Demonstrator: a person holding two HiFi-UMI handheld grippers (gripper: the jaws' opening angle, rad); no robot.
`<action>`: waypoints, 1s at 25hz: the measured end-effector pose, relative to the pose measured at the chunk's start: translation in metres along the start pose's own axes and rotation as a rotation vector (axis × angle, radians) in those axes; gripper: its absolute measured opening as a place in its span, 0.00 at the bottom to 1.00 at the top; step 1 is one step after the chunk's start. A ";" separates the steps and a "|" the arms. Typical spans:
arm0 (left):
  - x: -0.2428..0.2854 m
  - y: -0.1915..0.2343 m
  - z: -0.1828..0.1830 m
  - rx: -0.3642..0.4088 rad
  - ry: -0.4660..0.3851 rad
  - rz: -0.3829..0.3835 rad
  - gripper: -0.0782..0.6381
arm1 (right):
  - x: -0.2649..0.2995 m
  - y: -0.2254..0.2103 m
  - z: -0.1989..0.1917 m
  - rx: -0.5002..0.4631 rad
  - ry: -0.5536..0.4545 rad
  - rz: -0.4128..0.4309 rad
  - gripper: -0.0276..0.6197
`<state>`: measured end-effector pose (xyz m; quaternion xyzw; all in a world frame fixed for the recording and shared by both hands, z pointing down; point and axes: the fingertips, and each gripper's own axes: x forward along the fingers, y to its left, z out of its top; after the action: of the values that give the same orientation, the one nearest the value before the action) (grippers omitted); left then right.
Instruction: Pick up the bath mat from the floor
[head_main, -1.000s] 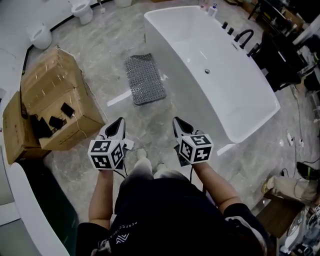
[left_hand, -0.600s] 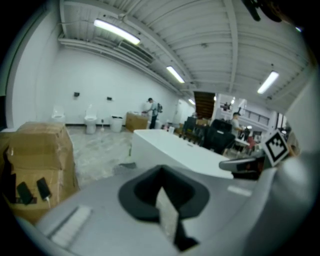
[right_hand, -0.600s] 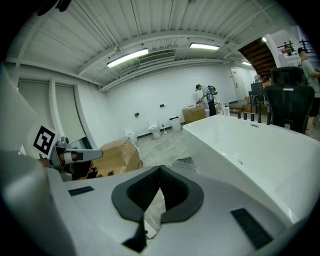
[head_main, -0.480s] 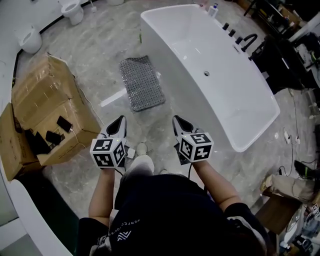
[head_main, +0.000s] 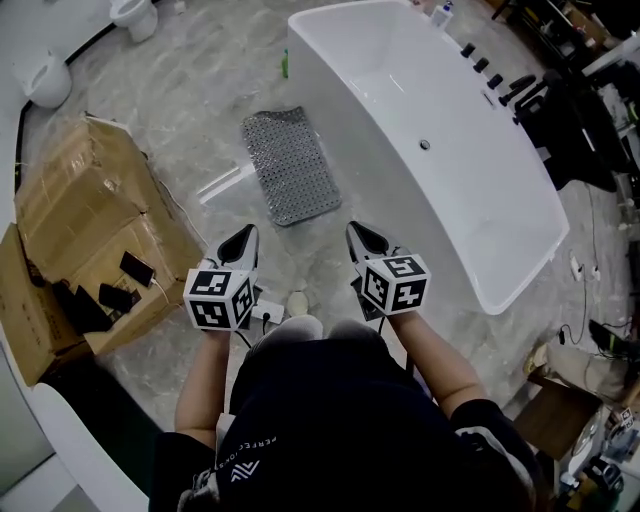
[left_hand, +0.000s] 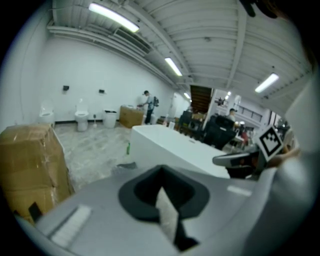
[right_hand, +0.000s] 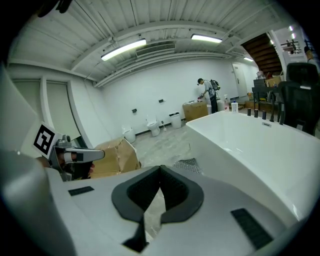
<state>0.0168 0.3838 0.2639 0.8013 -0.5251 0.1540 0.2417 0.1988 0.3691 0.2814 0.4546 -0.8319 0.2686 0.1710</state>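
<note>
Grey studded rubber bath mat lies flat on the marbled grey floor, just beside the long wall of the white bathtub. I hold both grippers above the floor, near the mat but not touching it. My left gripper has its jaws clenched together with nothing between them, and my right gripper likewise. Left of the mat stands an open brown cardboard box.

There is one grey studded rubber bath mat, one white freestanding bathtub, one opened brown cardboard box, two white ceramic toilets and two grippers: left gripper, right gripper.
</note>
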 end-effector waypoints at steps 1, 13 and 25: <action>0.003 0.006 0.002 0.003 0.007 -0.007 0.12 | 0.006 -0.001 0.003 0.004 0.003 -0.005 0.04; 0.060 0.061 0.022 -0.023 0.042 -0.004 0.12 | 0.074 -0.029 0.028 0.025 0.053 -0.025 0.04; 0.146 0.114 0.069 -0.045 0.063 0.033 0.12 | 0.186 -0.067 0.097 -0.016 0.069 0.033 0.04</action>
<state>-0.0299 0.1963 0.3051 0.7816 -0.5337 0.1714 0.2736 0.1536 0.1577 0.3222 0.4297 -0.8351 0.2802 0.1987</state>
